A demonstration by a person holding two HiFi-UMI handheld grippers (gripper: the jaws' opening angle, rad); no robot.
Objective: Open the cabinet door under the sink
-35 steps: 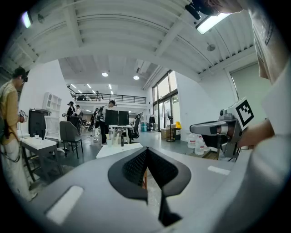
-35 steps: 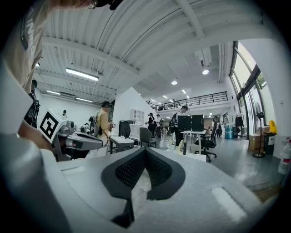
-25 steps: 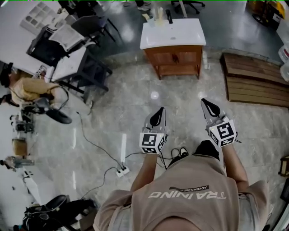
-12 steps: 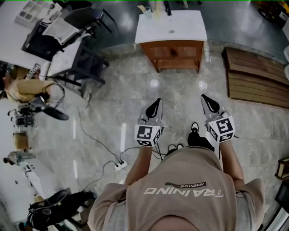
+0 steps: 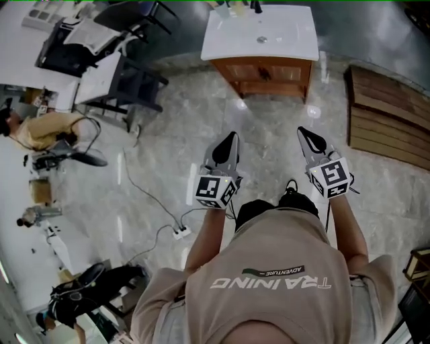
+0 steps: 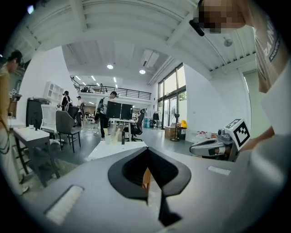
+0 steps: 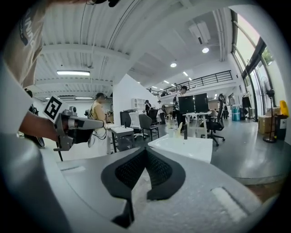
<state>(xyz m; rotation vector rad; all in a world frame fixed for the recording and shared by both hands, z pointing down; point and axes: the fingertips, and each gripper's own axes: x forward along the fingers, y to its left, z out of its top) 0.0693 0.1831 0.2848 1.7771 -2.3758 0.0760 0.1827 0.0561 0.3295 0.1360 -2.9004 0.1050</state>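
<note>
1. The wearer stands on a pale stone floor point(image 5: 168, 141) with a tool in each hand. Both are held out ahead, roughly level, side by side with a gap between them.
2. The left gripper point(image 5: 230, 137) has its jaws closed tip to tip and holds nothing. In the left gripper view the black pads meet at the front. A thin slit remains lower down, and a sliver of brown wood shows through it.
3. The right gripper point(image 5: 304, 132) also has its jaws pressed together and is empty. In the right gripper view the pads touch along their front edge.
4. The cabinet point(image 5: 269, 84) is brown wood and sits beneath a white sink top point(image 5: 261, 37). It stands at the top of the head view, ahead of both tools and well apart from them, with only bare floor between.
5. The cabinet door point(image 5: 285, 70) sits flush with the front, closed. A small dark handle point(image 5: 267, 72) shows near the middle of the front, but its shape is too small to make out.
6. A dark tap point(image 5: 256, 7) stands at the back edge of the sink top, with a few pale items beside it that are too small to identify.
7. A slatted wooden platform point(image 5: 386, 121) lies on the floor to the right of the cabinet.
8. To the left are white desks and a dark chair point(image 5: 138, 91), and further left a person in a yellow top point(image 5: 47, 129).
9. A white power strip point(image 5: 179, 233) with trailing cables lies on the floor, just left of the wearer's left arm.
</note>
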